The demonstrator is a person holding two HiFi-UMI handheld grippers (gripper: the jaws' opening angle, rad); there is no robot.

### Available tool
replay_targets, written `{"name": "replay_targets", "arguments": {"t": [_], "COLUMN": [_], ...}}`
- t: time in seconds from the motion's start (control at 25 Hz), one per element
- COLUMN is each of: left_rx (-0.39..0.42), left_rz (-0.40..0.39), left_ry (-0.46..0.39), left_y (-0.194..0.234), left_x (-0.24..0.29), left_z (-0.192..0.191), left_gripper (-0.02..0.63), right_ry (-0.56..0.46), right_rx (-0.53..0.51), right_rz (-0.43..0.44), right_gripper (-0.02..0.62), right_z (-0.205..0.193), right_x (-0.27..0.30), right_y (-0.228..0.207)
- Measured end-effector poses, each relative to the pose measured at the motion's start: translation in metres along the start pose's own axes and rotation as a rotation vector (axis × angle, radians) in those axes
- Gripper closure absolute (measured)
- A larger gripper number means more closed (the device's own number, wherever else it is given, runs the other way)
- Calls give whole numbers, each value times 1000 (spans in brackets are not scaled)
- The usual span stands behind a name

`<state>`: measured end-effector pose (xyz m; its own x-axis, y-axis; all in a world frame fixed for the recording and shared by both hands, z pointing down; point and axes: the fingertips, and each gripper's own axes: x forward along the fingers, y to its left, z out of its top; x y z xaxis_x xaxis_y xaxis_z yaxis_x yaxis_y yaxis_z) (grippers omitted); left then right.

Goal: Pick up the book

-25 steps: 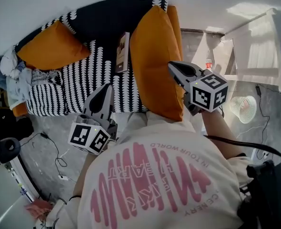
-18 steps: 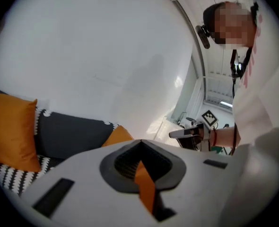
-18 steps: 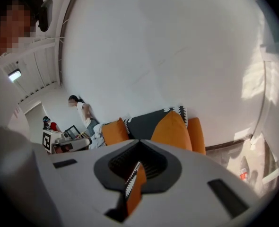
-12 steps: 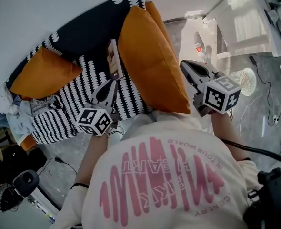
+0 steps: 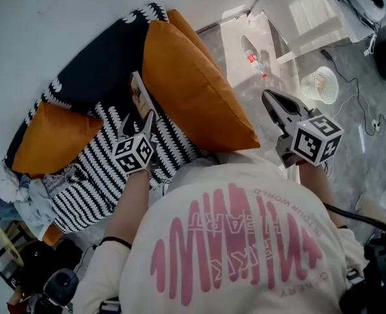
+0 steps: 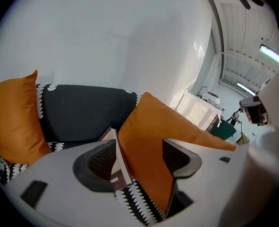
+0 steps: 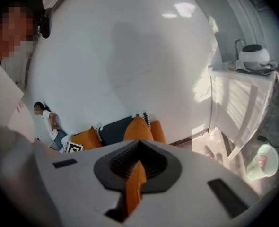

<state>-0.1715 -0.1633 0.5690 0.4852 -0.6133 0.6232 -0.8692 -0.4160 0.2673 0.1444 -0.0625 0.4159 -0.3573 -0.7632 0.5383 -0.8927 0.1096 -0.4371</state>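
Observation:
The book (image 5: 138, 94) stands on edge on the black-and-white sofa (image 5: 95, 182), wedged against a big orange cushion (image 5: 193, 90). My left gripper (image 5: 144, 118) reaches down to it. In the left gripper view the jaws have just been opening and this gripper (image 6: 139, 160) is open. The book (image 6: 117, 170) rises beside the left pad and neither pad presses on it; the cushion (image 6: 153, 136) fills the rest of the gap. My right gripper (image 5: 269, 97) hovers right of the cushion, over the floor. This gripper (image 7: 138, 163) is shut with nothing in it.
A second orange cushion (image 5: 49, 139) lies at the sofa's left end, with crumpled clothes (image 5: 16, 188) beyond it. On the floor to the right are a bottle (image 5: 254, 55), a white round fan (image 5: 318, 84), cables (image 5: 369, 120) and white furniture (image 5: 304, 8).
My left gripper has dropped forward onto the sofa up to the book, and its jaws have parted. The right gripper has swung rightward off the big cushion.

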Motion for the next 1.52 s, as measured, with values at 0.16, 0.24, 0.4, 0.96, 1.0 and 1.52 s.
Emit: {"name": "replay_targets", "arguments": {"t": [0.16,0.24,0.4,0.96,1.0,1.52], "left_rx": [78,119,154,215,210,386], "left_rz": [60,79,85,104,96,182], "left_ry": [147,225,331,593,592,521], "left_y": [17,22,25,48,47,26], "left_x": [22,33,52,84,89,94], "left_z": [-36,-55,-82,-122,-124,-123], "left_gripper": [273,268,270,270,270,269], "right_ry": [-7,-1,31,143,158,244], "right_rx": [12,22,42,44,43,33], "right_rz": [-68,-107,-180,-204,-200,-137], "right_gripper": [584,585,586,586,585,585], "right_z": [-7,-14,-32,-63,-67,-84], "right_x": [-18,-30,-54,-46,-44,-17], "right_y": [-4,-5,-7,22,23,36]}}
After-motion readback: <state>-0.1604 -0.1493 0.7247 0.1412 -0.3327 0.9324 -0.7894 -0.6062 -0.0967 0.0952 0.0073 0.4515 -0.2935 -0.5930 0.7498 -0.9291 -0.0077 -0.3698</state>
